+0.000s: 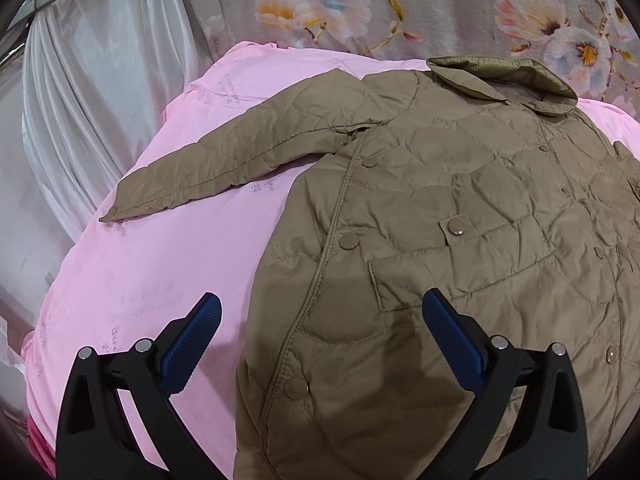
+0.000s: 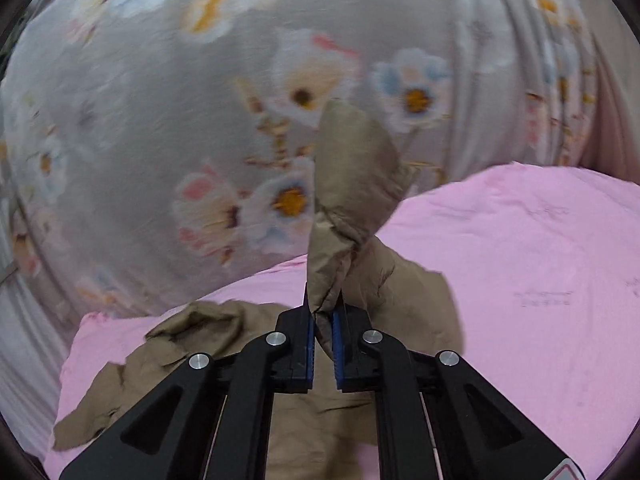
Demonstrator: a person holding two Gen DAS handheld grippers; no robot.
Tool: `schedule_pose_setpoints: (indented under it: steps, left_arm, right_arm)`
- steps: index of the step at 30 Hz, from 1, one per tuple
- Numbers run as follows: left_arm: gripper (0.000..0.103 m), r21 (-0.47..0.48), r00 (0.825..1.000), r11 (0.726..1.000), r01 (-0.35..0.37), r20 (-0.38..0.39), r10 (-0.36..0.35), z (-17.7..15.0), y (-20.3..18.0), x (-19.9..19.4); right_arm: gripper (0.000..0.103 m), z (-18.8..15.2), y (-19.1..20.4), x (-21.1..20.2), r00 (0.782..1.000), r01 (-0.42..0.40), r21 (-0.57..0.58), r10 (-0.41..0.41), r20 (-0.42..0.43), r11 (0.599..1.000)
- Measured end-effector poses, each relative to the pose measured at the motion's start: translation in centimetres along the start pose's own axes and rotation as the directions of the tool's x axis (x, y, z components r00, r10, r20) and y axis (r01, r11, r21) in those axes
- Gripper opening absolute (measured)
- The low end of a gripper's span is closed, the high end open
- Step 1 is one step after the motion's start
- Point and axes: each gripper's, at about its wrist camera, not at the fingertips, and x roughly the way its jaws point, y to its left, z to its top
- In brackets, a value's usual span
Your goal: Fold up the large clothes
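On my left wrist view, the quilted khaki jacket (image 1: 460,216) lies front-up on the pink bedsheet (image 1: 132,280), buttoned, collar (image 1: 508,80) toward the floral curtain (image 1: 440,4). One sleeve (image 1: 224,160) stretches out flat to the side, its cuff pointing toward the white drape (image 1: 80,92). My left gripper (image 1: 320,320) hangs released above the jacket's lower hem area, jaws spread wide: one blue pad (image 1: 192,344) sits over bare sheet, the other over the fabric near the flap pocket (image 1: 460,256). It grips nothing.

On the right wrist view, my right gripper (image 2: 323,332) is clenched on the other sleeve (image 2: 348,208), which is pinched between the blue pads and rises up from the jaws, its tip standing against the blurred floral curtain (image 2: 160,100). Below and beside the gripper, crumpled jacket fabric (image 2: 192,344) rests on the pink bedsheet (image 2: 520,280).
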Motion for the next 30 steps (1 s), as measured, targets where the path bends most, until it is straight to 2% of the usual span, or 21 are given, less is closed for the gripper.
schedule_pose_setpoints:
  steps: [3, 6, 10, 12, 14, 16, 17, 18, 22, 24, 25, 26, 29, 30]
  left_arm:
    - [0.098, -0.004, 1.000, 1.000, 0.009, 0.005, -0.009, 0.4, 0.3, 0.0]
    - [0.098, -0.013, 1.000, 1.000, 0.023, 0.006, -0.023, 0.8, 0.8, 0.0]
    - [0.098, -0.024, 0.999, 0.999, 0.030, 0.015, -0.029, 1.4, 1.5, 0.1]
    - [0.098, -0.031, 0.999, 0.998, 0.045, 0.012, -0.045, 1.8, 1.9, 0.3]
    - [0.098, -0.035, 0.998, 0.997, 0.064, 0.009, -0.064, 2.2, 2.0, 0.5]
    - [0.098, -0.038, 0.996, 0.996, 0.085, 0.014, -0.084, 2.7, 2.0, 0.5]
    - [0.098, -0.039, 0.994, 0.994, 0.105, 0.018, -0.104, 3.1, 1.9, 0.5]
    - [0.098, -0.040, 0.992, 0.991, 0.127, 0.021, -0.126, 3.5, 1.8, 0.5]
    - [0.098, -0.070, 0.972, 0.970, 0.233, -0.004, -0.234, 5.4, 0.8, 1.3]
    - [0.098, -0.103, 0.952, 0.950, 0.296, -0.049, -0.302, 6.4, -0.2, 2.6]
    - [0.098, -0.125, 0.939, 0.937, 0.326, -0.076, -0.337, 6.8, -0.6, 3.3]
    - [0.098, -0.161, 0.914, 0.914, 0.372, -0.110, -0.391, 7.1, -1.2, 4.5]
    - [0.098, -0.286, 0.855, 0.855, 0.432, -0.171, -0.489, 7.4, -2.3, 7.3]
    - [0.098, -0.316, 0.851, 0.848, 0.426, -0.177, -0.494, 7.5, -2.4, 7.9]
  right_arm:
    - [0.008, -1.9, 7.8, 1.2, 0.989, -0.139, -0.084, 0.133, -0.068, 0.987]
    - [0.008, -4.7, 14.0, 2.6, 0.967, -0.233, -0.153, 0.212, -0.143, 0.960]
    - [0.008, -10.1, 20.6, 5.1, 0.926, -0.321, -0.222, 0.257, -0.277, 0.921]
    - [0.011, -12.6, 22.7, 6.1, 0.904, -0.354, -0.242, 0.265, -0.335, 0.903]
    - [0.018, -15.0, 24.7, 6.9, 0.895, -0.367, -0.282, 0.253, -0.367, 0.887]
    - [0.034, -16.2, 25.4, 7.4, 0.884, -0.382, -0.290, 0.256, -0.392, 0.877]
    - [0.048, -16.5, 25.3, 7.3, 0.880, -0.390, -0.281, 0.266, -0.394, 0.877]
    - [0.058, -16.5, 25.2, 6.8, 0.880, -0.399, -0.268, 0.284, -0.382, 0.877]
    - [0.062, -15.4, 23.5, 5.4, 0.891, -0.393, -0.229, 0.307, -0.335, 0.891]
    - [0.065, -14.5, 21.7, 5.0, 0.899, -0.373, -0.190, 0.302, -0.318, 0.908]
    - [0.066, -14.1, 20.3, 4.9, 0.907, -0.349, -0.163, 0.288, -0.308, 0.923]
    - [0.066, -13.7, 18.9, 4.9, 0.915, -0.319, -0.139, 0.267, -0.302, 0.937]
    - [0.067, -13.2, 13.5, 5.2, 0.933, -0.220, -0.045, 0.196, -0.303, 0.975]
    - [0.067, -13.3, 11.5, 5.4, 0.935, -0.186, -0.001, 0.176, -0.309, 0.983]
